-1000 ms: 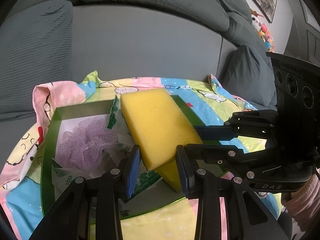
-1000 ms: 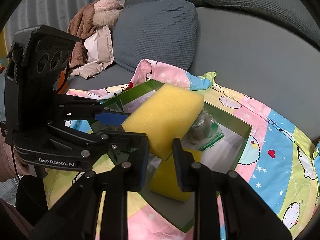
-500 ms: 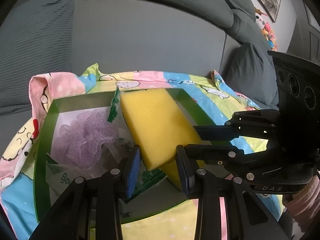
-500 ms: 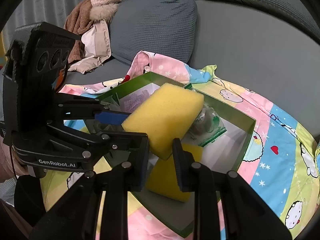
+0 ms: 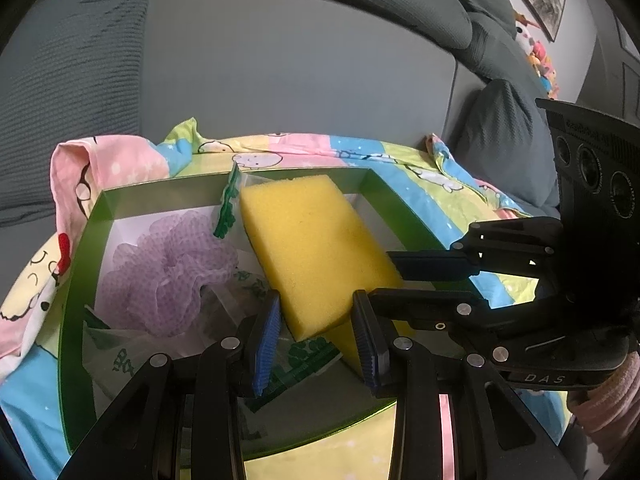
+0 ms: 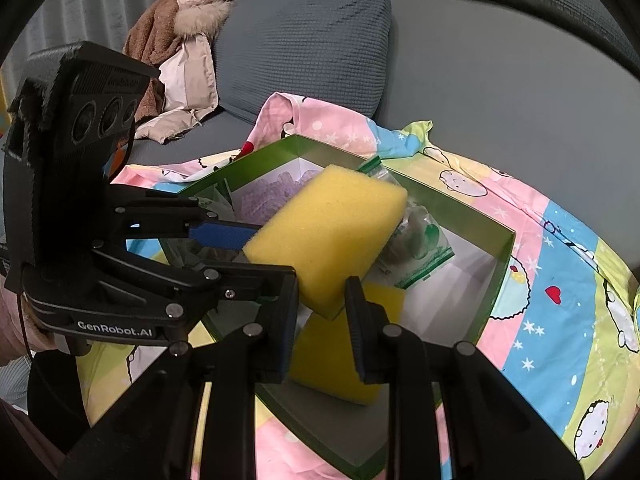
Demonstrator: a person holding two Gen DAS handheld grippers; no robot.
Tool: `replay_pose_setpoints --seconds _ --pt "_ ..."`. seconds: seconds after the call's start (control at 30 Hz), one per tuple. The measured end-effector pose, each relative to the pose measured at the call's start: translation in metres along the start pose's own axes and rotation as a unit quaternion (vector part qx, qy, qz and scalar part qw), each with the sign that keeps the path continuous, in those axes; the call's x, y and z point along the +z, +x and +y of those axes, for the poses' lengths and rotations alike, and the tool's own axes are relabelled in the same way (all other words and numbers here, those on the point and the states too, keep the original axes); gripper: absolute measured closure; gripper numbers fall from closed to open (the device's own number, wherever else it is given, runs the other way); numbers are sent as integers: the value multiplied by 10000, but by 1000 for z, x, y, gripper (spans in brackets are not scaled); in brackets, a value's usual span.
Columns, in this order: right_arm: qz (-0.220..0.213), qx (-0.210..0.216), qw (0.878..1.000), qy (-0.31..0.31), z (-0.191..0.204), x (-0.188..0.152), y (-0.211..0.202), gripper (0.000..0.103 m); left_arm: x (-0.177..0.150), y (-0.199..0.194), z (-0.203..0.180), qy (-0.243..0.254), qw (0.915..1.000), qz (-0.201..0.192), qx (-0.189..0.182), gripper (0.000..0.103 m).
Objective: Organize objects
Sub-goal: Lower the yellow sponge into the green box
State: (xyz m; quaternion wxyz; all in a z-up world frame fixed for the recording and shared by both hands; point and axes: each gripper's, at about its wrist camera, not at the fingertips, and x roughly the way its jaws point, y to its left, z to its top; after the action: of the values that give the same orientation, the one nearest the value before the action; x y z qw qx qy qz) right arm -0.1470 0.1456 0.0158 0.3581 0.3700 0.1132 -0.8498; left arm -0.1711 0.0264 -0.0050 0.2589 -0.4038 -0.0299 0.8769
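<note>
- You worked at a grey sofa (image 5: 300, 80) with smooth seat-back panels and waffle-textured cushions; it rose behind the green box, and a brown fleecy garment (image 6: 168, 36) lay heaped on it well to the box's far left in the right wrist view.
- A soft cotton sheet (image 6: 560, 280), striped pink, blue, yellow and green with cartoon prints, lay crumpled under the green box.
- The green box (image 5: 76, 280) was a shallow rectangular carton with glossy green walls and a pale floor, open at the top.
- The yellow sponge (image 5: 316, 248) was a porous foam block, rectangular with rounded corners; it hung tilted over the box's middle, its long axis running from its near low corner up toward the box's far wall.
- Your left gripper (image 5: 316, 336) pinched the sponge's near end between ribbed blue pads.
- Your right gripper (image 6: 322, 312) pinched a lower corner of the same sponge, its jaws set narrow.
- A second yellow sponge (image 6: 340, 360) lay flat on the box floor, below the held one.
- A lilac mesh bath pouf (image 5: 168, 272), ruffled and puffy, sat in the box's left half in the left wrist view.
- Crinkly clear plastic bags with green print (image 6: 420, 252) lay inside the box beside the sponges.
</note>
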Motion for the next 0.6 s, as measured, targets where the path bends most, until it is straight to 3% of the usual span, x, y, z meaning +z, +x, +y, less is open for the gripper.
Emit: replay_pose_setpoints --seconds 0.6 --pt "217 -67 9995 198 -6 2 13 79 0 9 0 -107 9992 232 298 67"
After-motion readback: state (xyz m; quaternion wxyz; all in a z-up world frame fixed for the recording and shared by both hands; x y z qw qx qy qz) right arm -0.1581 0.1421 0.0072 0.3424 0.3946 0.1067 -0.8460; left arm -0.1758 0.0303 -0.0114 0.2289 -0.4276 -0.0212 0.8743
